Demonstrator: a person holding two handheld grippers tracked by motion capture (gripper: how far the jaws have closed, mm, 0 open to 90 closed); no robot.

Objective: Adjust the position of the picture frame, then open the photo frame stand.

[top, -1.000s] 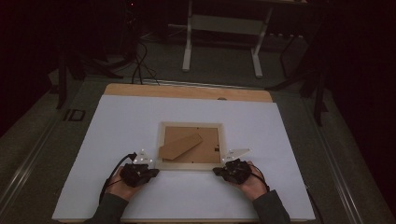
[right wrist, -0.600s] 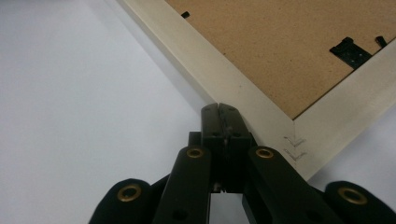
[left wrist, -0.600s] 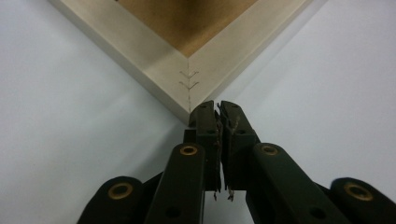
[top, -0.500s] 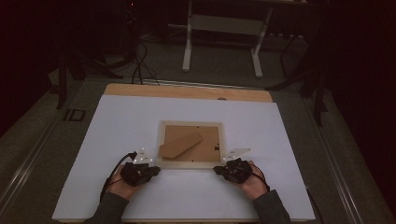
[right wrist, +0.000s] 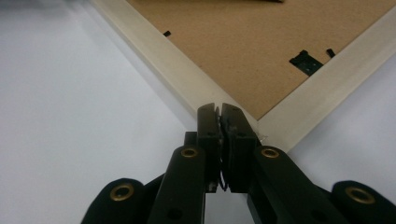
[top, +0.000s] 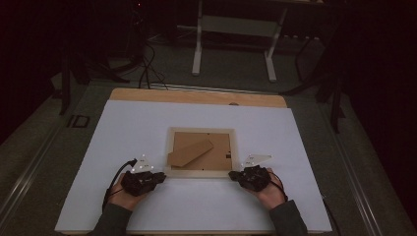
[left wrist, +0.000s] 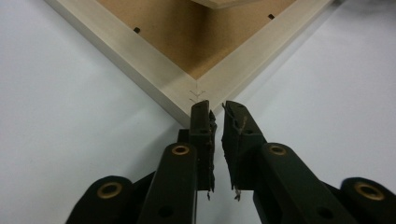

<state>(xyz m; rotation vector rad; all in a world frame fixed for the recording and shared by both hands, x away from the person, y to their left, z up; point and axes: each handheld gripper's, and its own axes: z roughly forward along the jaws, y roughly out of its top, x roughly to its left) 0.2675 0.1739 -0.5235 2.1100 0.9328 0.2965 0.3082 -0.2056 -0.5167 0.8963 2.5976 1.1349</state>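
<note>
A pale wooden picture frame (top: 199,173) lies face down on the white table (top: 137,128), its brown backing board (top: 216,147) and folded stand flap (top: 192,151) facing up. My left gripper (top: 160,176) points at the frame's near left corner (left wrist: 198,91). Its jaws have just been opening and stand a narrow gap apart (left wrist: 215,106) with nothing between them. My right gripper (top: 232,174) points at the near right corner (right wrist: 261,123). Its jaws (right wrist: 219,108) have just eased a hair but look pressed together, with nothing held.
A hand holds each gripper near the table's front edge. A bare wooden strip (top: 196,97) runs along the table's far edge. Beyond it on the dark floor stand a metal frame's legs (top: 268,64) and loose cables (top: 147,69).
</note>
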